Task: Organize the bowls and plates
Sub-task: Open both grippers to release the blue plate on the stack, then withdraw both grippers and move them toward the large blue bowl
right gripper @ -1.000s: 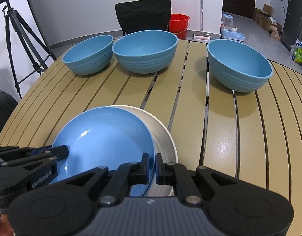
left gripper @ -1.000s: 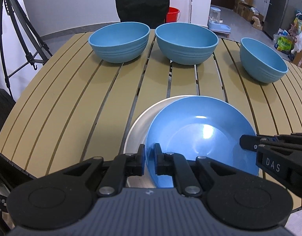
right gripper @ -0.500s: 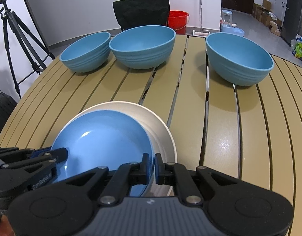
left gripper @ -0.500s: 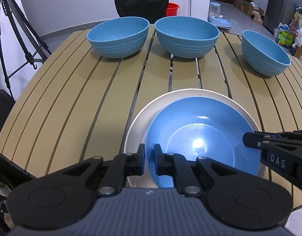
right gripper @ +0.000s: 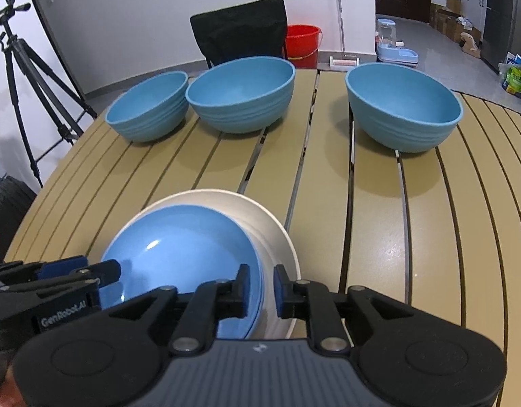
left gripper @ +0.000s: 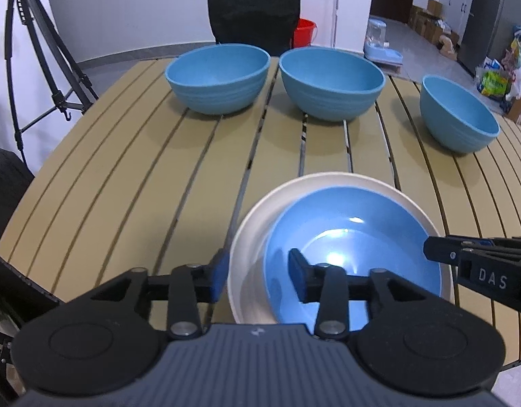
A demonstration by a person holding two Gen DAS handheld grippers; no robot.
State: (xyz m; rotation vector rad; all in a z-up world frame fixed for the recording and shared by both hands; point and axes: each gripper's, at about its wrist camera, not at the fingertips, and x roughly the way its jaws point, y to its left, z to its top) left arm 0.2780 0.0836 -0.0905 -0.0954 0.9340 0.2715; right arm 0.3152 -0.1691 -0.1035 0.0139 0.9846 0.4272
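Your left gripper [left gripper: 257, 273] and right gripper [right gripper: 262, 286] are opening astride the blue plate [left gripper: 355, 257], at 6 o'clock; three bowls [left gripper: 331, 83] at 12.

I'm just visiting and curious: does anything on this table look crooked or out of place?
Only slightly: the blue plate sits off-centre in the white plate, crowded toward the near side. Both grippers, left and right, are opening around its rim. The three bowls stand upright; nothing looks spilled or broken.
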